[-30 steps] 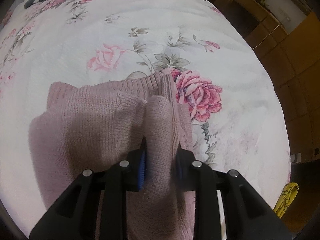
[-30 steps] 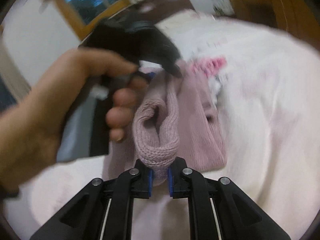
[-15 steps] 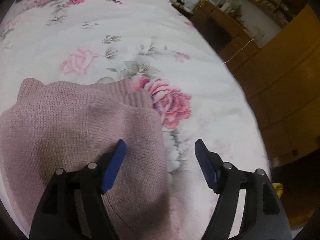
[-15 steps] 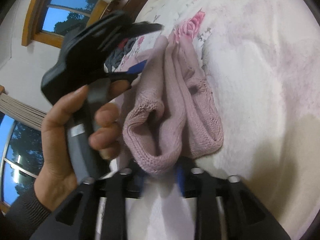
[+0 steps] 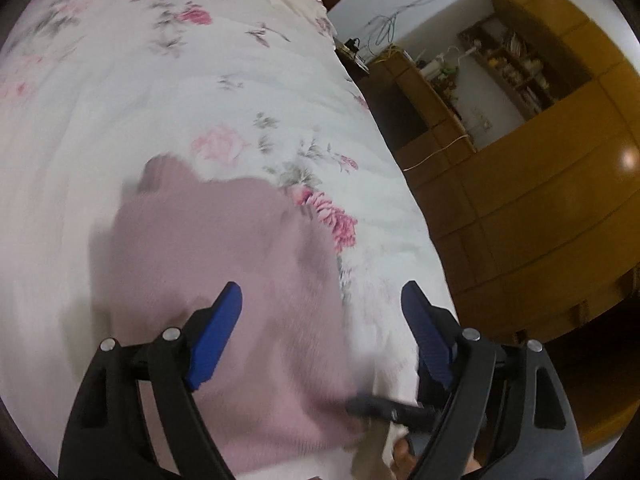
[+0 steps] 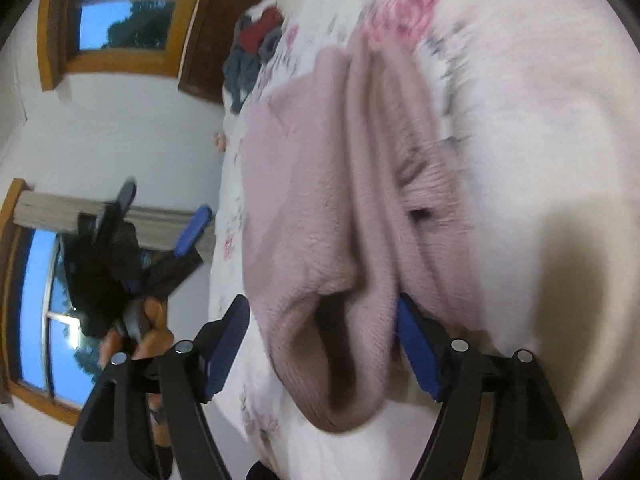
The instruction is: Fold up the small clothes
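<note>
Currently the pink knit (image 5: pixel 224 280) lies doubled over on the bed (image 5: pixel 160 92), directly ahead of and beneath both grippers. The left gripper (image 5: pixel 320 340) hangs above it with jaws wide apart, holding nothing. The right gripper (image 6: pixel 322 350) is also spread, its jaws flanking the thick folded edge without clamping it. Judged from this, one fold is laid down and released; the bundle looks loose and lumpy. Far ahead, a clothes pile (image 6: pixel 252 52) appears unfolded.
</note>
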Available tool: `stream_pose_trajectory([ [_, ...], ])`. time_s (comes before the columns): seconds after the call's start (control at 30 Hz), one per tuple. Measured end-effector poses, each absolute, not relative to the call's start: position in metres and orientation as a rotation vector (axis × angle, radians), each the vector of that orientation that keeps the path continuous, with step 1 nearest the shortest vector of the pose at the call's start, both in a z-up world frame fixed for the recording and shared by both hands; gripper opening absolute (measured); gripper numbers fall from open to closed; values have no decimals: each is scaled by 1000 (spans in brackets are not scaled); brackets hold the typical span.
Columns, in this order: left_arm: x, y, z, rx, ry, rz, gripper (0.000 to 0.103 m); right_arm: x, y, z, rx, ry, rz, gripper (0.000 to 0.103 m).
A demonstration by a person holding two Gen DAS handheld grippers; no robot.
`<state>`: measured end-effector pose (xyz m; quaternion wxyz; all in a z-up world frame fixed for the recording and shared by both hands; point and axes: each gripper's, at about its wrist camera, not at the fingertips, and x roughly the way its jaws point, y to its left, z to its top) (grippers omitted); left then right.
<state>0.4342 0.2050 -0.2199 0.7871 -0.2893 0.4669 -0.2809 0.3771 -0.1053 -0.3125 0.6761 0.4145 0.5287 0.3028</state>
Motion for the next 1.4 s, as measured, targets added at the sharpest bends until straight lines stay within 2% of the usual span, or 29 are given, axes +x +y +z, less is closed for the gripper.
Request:
stream_pose_trajectory([
  [0.03,429,209,-223,-636,1013,-612,81,382,-99,-314,910,1225,694,38],
  [0.1,418,215,-228,-659,1024,-644,80,391,-95,-308,816,1247,662,15],
  [0.13,413,217,-229,-669,1026,-663,80,392,-99,-299,784,1224,645,13],
  [0.27,395,210,-246,-704,1050,-756,79,393,-122,-270,728,1108,599,12],
  [0.4,390,198,-292,-726,1159,-739,76,401,-121,-311,691,1248,533,13],
  [0.47,389,199,-306,-751,1171,-727,74,402,-119,-307,690,1226,557,17],
  [0.5,390,201,-307,-759,1166,-725,74,405,-118,-300,716,1208,596,22],
  [0.53,391,203,-307,-770,1164,-727,74,405,-120,-295,737,1198,620,35],
  [0.6,393,206,-300,-788,1164,-739,73,410,-122,-283,736,1182,633,54],
  [0.83,446,219,-238,-815,992,-790,75,448,-143,-264,743,1123,528,54],
  [0.97,489,216,-250,-817,1041,-767,75,479,-137,-278,760,1185,524,54],
  [1.03,505,214,-275,-782,1108,-695,74,493,-125,-276,679,1165,523,25],
  [1.1,511,221,-300,-796,1135,-636,63,495,-112,-260,588,1069,570,23],
  [1.2,513,236,-316,-923,1116,-620,56,499,-112,-281,531,1098,488,23],
  [1.23,515,236,-313,-934,1119,-617,56,502,-115,-293,540,1121,477,27],
  [1.33,510,228,-280,-817,1078,-628,60,500,-127,-285,591,1106,498,35],
  [1.4,513,218,-255,-760,1026,-696,64,496,-135,-261,606,1014,506,35],
])
